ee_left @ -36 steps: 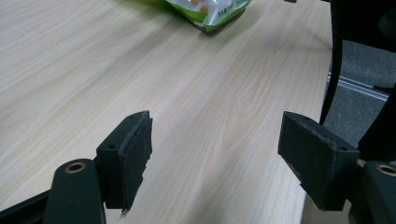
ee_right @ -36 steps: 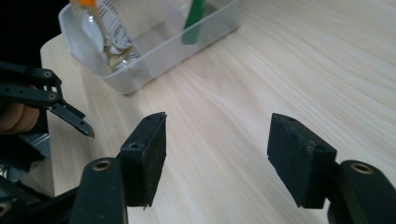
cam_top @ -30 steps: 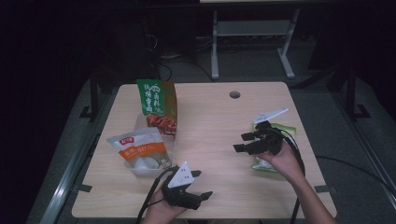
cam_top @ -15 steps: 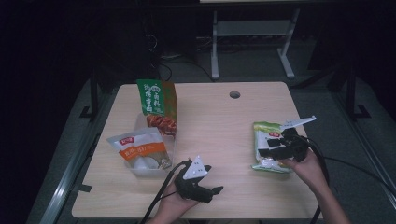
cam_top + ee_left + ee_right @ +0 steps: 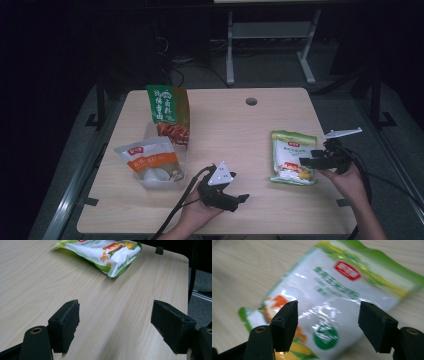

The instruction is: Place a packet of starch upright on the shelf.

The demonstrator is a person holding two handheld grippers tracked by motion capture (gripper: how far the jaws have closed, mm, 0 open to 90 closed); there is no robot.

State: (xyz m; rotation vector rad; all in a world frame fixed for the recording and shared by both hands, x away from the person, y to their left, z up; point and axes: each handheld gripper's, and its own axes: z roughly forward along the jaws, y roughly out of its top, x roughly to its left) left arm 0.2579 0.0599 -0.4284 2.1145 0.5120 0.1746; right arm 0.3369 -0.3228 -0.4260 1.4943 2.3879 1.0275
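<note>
Right gripper (image 5: 306, 161) lower — over green-white pouch (image 5: 292, 156)

A wooden table (image 5: 220, 130) seen from above, w/ a person's forearms coming in from the bottom edge. The right gripper (image 5: 306, 161), jaws apart, sits over the right edge of a green-and-white pouch (image 5: 291, 156) lying flat on the table's right half. The left gripper (image 5: 239, 199) is near the front edge, centre, jaws open over bare wood, pointing right. At left, a clear tray (image 5: 145, 176) holds an orange-and-white bag (image 5: 150, 159) & a tall green bag (image 5: 167, 113) standing upright behind it.
</note>
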